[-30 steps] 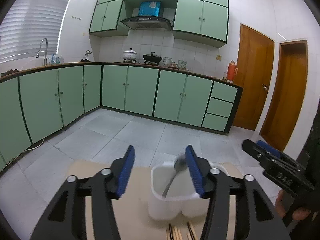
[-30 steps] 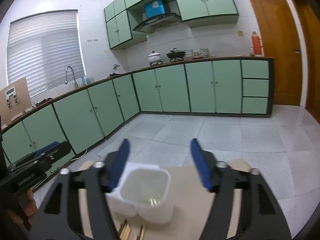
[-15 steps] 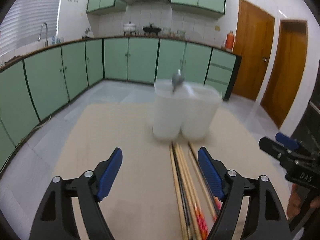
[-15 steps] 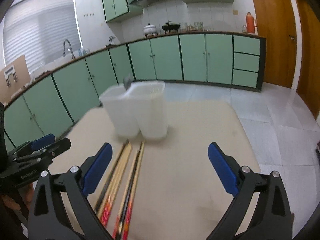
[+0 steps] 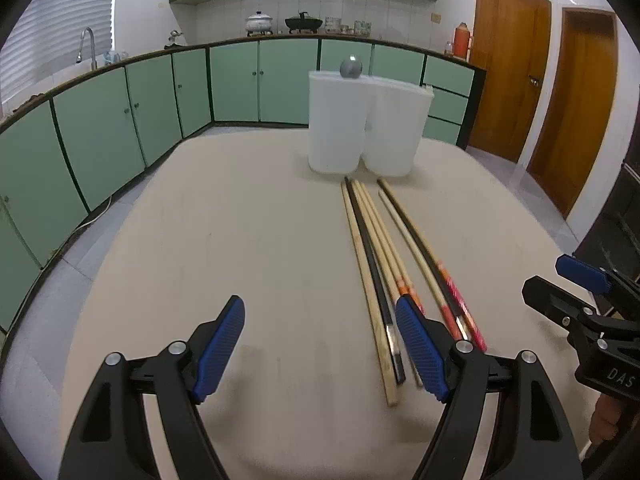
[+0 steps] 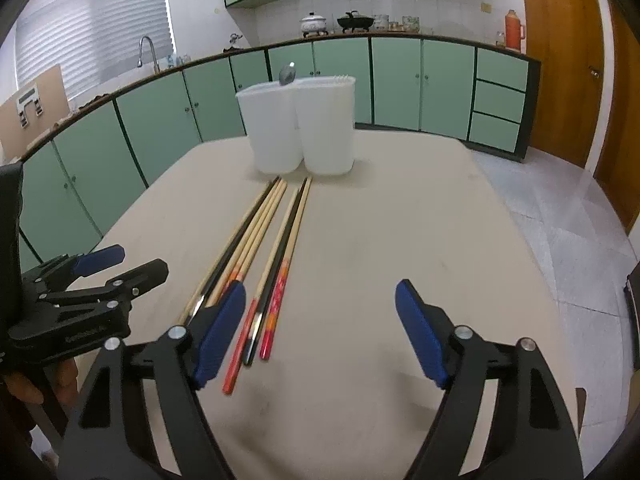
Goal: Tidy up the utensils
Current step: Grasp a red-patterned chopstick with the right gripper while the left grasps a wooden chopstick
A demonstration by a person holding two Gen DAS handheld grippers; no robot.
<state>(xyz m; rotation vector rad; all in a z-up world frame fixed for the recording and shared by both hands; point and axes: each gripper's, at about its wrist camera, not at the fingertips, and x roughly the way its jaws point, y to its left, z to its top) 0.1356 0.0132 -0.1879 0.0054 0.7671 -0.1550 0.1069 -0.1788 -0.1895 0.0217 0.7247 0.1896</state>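
Observation:
A white two-compartment holder (image 5: 366, 124) (image 6: 304, 128) stands upright at the far side of the beige table (image 5: 240, 240) (image 6: 400, 240). A metal spoon (image 5: 351, 68) (image 6: 287, 75) sticks out of its left compartment. Several chopsticks (image 5: 384, 264) (image 6: 260, 248), wooden, black and red-ended, lie side by side on the table in front of the holder. My left gripper (image 5: 320, 344) is open and empty, low over the near table, left of the chopstick ends. My right gripper (image 6: 320, 328) is open and empty, just right of the chopstick ends; it also shows in the left wrist view (image 5: 580, 300).
Green kitchen cabinets (image 5: 120, 120) run along the left and back walls, with a sink tap (image 5: 86, 46) and pots (image 5: 304, 22) on the counter. Wooden doors (image 5: 512, 60) stand at the right. The table's edge drops to tiled floor (image 6: 580, 220).
Both grippers have pulled back from above the holder to the near side of the table and dropped lower. The chopsticks have come fully into view. Both jaws stay open.

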